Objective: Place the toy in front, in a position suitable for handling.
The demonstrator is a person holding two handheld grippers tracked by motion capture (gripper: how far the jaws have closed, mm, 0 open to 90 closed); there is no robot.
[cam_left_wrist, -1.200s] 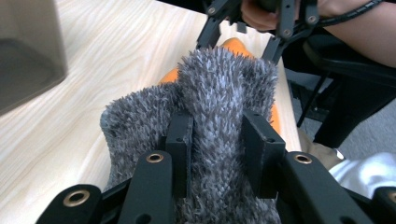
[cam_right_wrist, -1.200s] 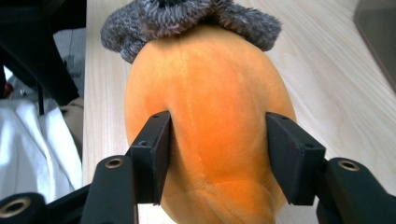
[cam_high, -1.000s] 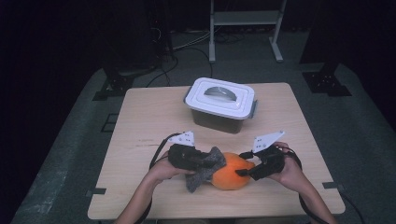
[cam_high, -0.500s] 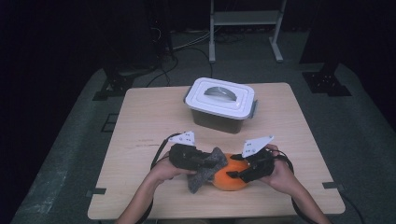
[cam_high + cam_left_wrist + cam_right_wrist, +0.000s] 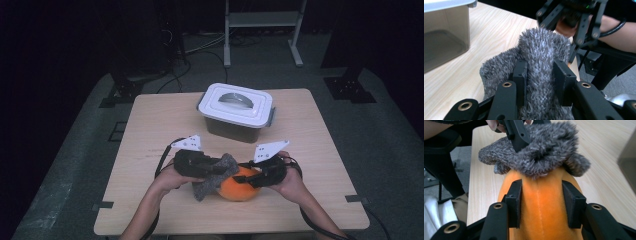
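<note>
An orange plush toy lies near the table's front edge, with a grey fuzzy cloth draped over its left side. My left gripper is shut on the cloth, whose pile bulges between the pads. My right gripper has come in from the right. Its jaws have just been closing, and the pads now press both flanks of the orange toy. In the right gripper view the grey cloth caps the toy's far end.
A white-lidded plastic box with a handle stands at the middle back of the wooden table; its translucent wall is close to the left gripper. A metal stand rises on the floor beyond.
My right gripper has slid left onto the orange toy and its jaws have narrowed around it. The left gripper and the cloth have stayed put.
</note>
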